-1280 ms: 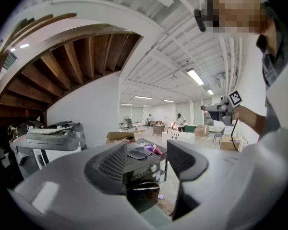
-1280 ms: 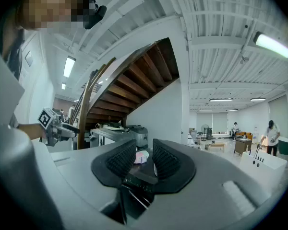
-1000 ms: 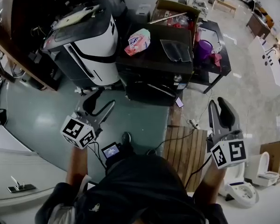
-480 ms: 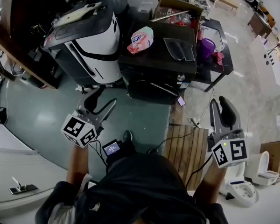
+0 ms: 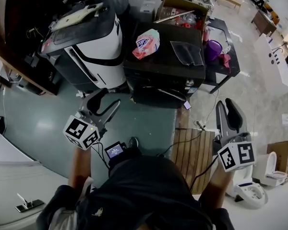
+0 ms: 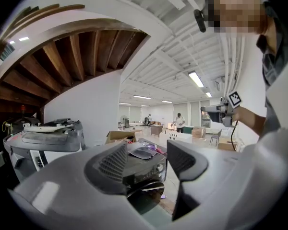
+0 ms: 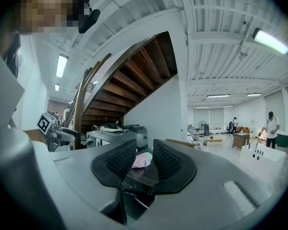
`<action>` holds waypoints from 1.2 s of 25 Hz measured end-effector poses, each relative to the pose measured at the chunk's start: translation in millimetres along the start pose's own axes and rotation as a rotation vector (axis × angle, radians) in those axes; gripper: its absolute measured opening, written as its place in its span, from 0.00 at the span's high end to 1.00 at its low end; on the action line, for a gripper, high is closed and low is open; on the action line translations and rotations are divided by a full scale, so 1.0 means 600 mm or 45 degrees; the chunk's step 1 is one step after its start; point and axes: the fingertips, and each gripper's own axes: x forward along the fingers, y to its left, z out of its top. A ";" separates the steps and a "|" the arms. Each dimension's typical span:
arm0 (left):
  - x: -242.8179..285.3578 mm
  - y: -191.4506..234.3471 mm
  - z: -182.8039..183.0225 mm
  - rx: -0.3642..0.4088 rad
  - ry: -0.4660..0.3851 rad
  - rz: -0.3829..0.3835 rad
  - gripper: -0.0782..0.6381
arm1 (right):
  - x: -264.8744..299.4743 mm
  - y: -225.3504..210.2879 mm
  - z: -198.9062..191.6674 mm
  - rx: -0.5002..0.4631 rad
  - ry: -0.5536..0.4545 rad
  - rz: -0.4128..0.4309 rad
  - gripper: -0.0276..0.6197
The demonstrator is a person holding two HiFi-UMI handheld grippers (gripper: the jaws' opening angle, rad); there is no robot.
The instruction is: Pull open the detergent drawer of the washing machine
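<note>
A pink bag lies on the black washing machine, beside a white appliance. Only floor separates it from the left gripper and right gripper, both released and empty. The drawer is indistinct on its dark front.

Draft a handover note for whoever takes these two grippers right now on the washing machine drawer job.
Left gripper: jaws apart, empty, in the air short of the washing machine.
Right gripper: jaws slightly apart, empty, off to the machine's right.
The machine is black and stands ahead, with a pink packet on top.
Nothing sticks out of its front panel; I cannot pick out the detergent drawer.
Done: nothing yet.
Left: reach the drawer, grip it, pull it open.
</note>
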 end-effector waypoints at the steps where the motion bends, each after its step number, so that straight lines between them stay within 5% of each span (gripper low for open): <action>1: 0.002 0.013 0.002 -0.001 -0.003 -0.006 0.46 | 0.008 0.006 0.002 -0.001 0.001 -0.007 0.81; 17: 0.055 0.177 -0.014 -0.043 -0.040 -0.164 0.46 | 0.122 0.089 0.021 -0.050 0.034 -0.157 0.81; 30: 0.084 0.233 -0.038 -0.100 -0.044 -0.259 0.45 | 0.165 0.129 0.016 -0.087 0.111 -0.230 0.81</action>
